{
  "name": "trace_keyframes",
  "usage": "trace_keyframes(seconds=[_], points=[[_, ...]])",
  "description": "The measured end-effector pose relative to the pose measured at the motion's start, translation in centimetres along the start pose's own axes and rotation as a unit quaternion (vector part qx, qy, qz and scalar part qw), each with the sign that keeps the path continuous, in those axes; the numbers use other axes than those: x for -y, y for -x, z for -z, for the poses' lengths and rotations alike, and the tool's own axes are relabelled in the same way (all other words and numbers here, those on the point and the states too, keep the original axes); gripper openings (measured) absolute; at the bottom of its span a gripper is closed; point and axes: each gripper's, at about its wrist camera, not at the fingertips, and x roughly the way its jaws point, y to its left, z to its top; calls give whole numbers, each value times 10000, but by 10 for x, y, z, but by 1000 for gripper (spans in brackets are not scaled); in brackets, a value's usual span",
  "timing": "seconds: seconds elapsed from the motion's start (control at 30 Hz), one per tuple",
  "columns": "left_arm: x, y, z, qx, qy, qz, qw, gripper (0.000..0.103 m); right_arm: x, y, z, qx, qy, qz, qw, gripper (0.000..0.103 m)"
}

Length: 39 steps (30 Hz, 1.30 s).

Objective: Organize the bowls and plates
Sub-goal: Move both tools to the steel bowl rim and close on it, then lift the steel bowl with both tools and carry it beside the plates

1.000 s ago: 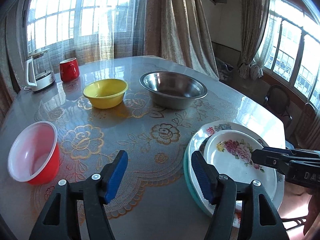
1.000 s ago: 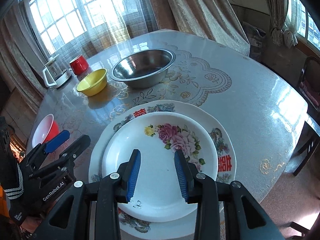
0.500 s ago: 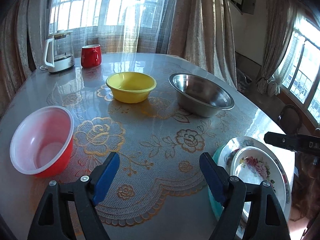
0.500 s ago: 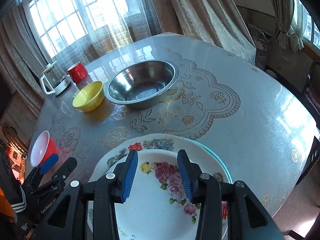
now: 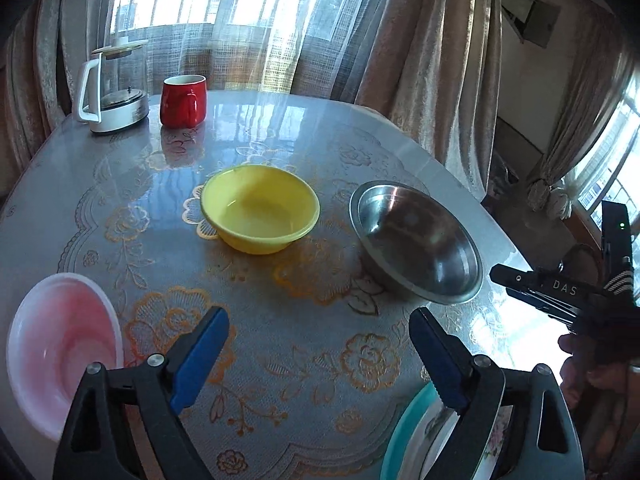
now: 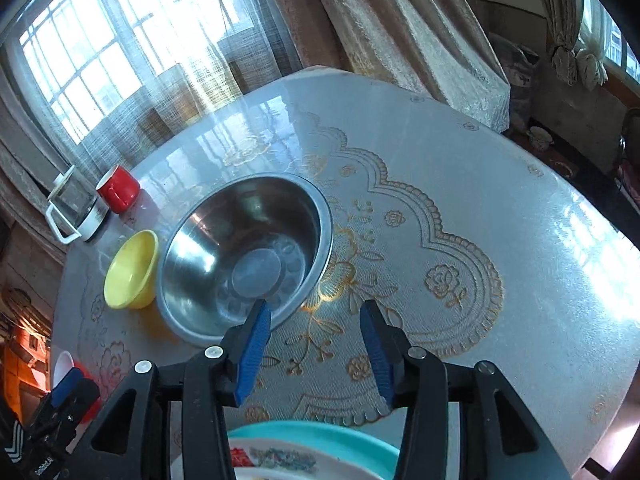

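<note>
Fingers of the left gripper point(image 5: 316, 354): spread wide, empty, above the bench point(image 5: 280, 140); yellow bowl point(image 5: 260, 208) ahead, steel bowl point(image 5: 416, 244) right, red bowl point(image 5: 60, 352) near left.

Right gripper point(image 6: 316, 350): apart, empty, steel bowl point(image 6: 244, 256) just ahead-left; plate stack point(image 6: 312, 452) beneath. Best nest small into large, gripping rims squarely.

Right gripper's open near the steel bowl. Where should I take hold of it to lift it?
Grip the steel bowl by its thin flared rim at the near edge, just ahead of the right gripper. Probably best to come in from the plate side, one jaw inside and one outside; the wall slopes and the bowl is too wide to span.
</note>
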Motion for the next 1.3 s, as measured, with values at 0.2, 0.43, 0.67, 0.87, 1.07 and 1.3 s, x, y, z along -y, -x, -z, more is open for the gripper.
trace_keyframes(seconds=[0.2, 0.43, 0.67, 0.87, 1.07, 1.3], points=[[15, -34, -17, -250, -177, -146, 9994, 93, 11, -31, -26, -181, -327, -116, 9992, 47], [21, -66, -36, -508, -87, -158, 9985, 93, 18, -65, -36, -482, -787, -432, 9948, 47], [32, -97, -42, -775, -232, -196, 9965, 92, 12, -81, -36, -551, -674, -416, 9953, 44], [38, -113, -41, -893, -346, -163, 9953, 84, 14, -92, -29, -747, -630, -544, 9937, 29], [44, -128, -41, -1146, -397, -32, 9926, 66, 23, -89, -27, -782, -678, -599, 9928, 20], [61, -129, -37, -1225, -746, 122, 9896, 30, 22, -87, -24, -877, -694, -598, 9919, 20]])
